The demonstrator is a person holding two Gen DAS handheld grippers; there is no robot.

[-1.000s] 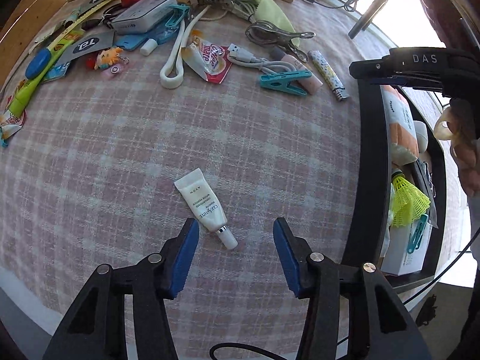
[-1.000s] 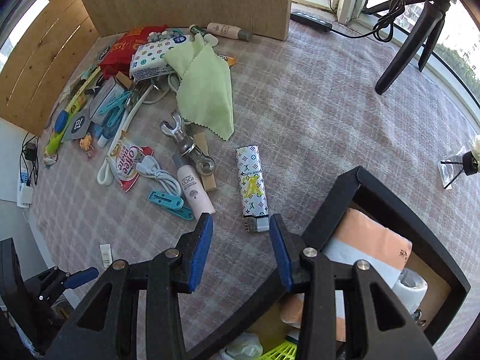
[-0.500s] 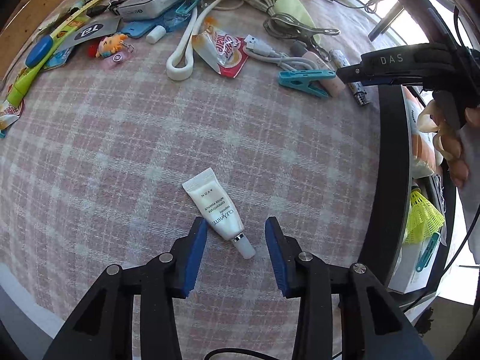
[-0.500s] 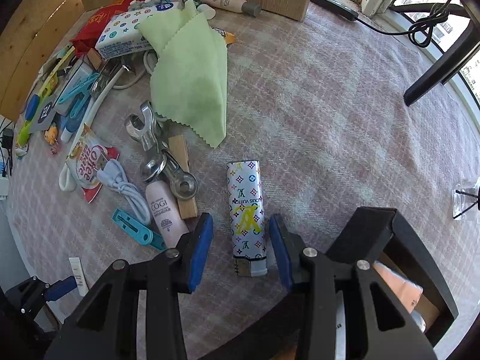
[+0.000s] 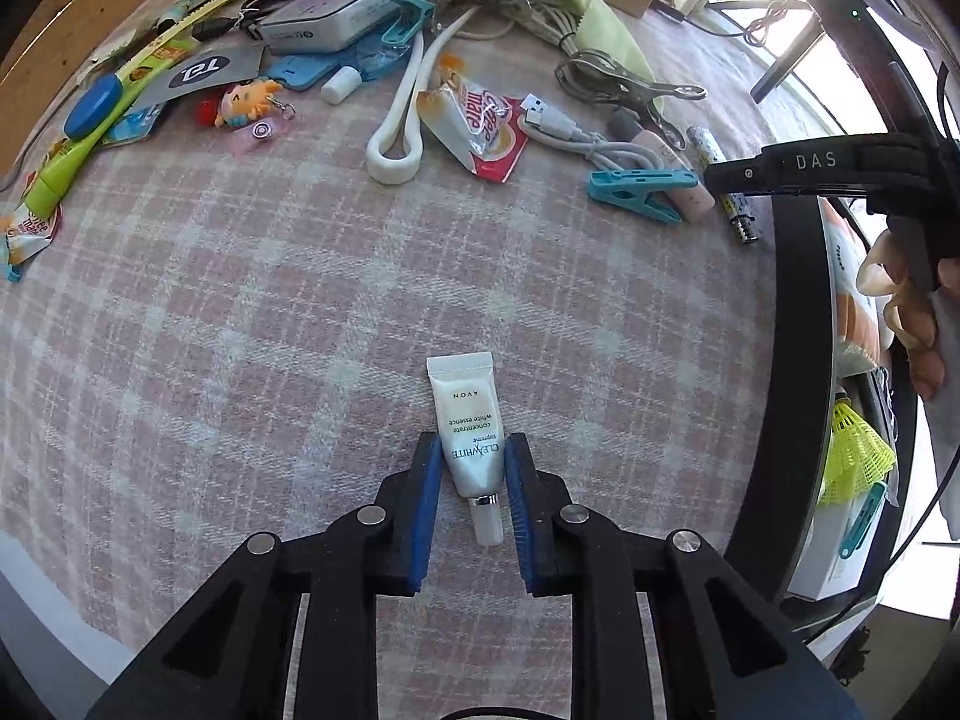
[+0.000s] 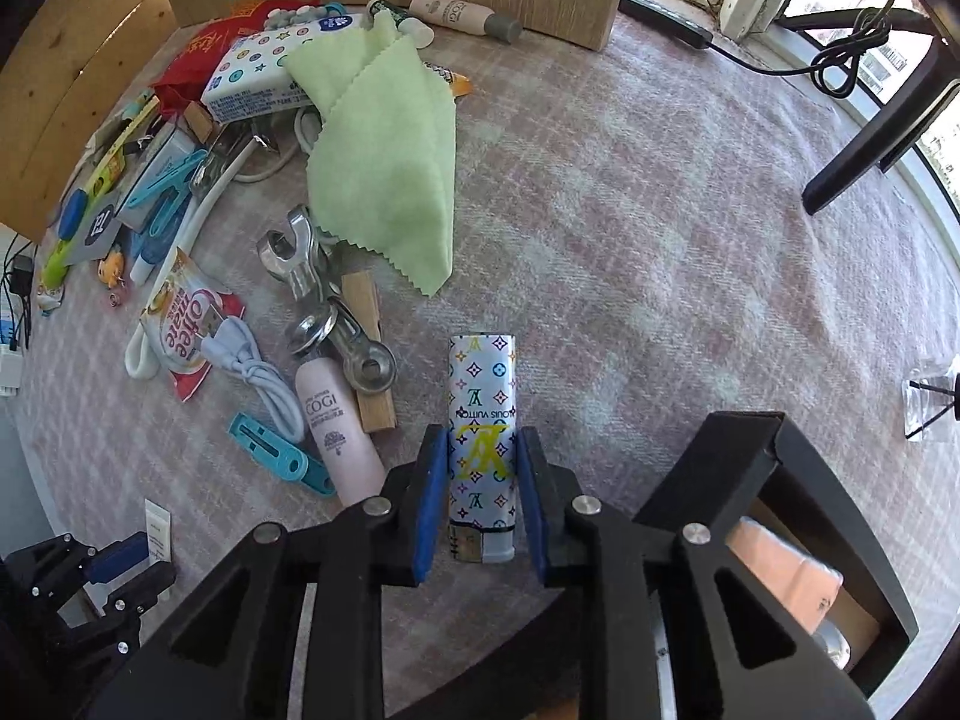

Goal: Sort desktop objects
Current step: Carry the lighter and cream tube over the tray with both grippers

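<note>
A small white cream tube (image 5: 465, 408) lies on the pink plaid tablecloth, cap toward me. My left gripper (image 5: 474, 443) points down over it, jaws closing, and the blue pads (image 5: 429, 480) touch both sides of the tube. In the right wrist view, a silver patterned lighter (image 6: 483, 384) lies lengthwise between my right gripper's (image 6: 482, 435) closing jaws, with both pads against its sides. The same lighter (image 5: 741, 219) shows partly under the right gripper's black body in the left wrist view.
A black storage box (image 6: 780, 450) with packets inside stands right beside the lighter. To the left lie a pink bottle (image 6: 339, 432), a teal clip (image 6: 276, 456), a wrench (image 6: 300, 270), a white cable and a green cloth (image 6: 384, 162). A person's hand (image 5: 912, 312) holds the right gripper.
Both grippers came down and narrowed their jaws onto their objects. The tube, tilted before, now lies straight between the left pads. The lighter now sits between the right pads.
</note>
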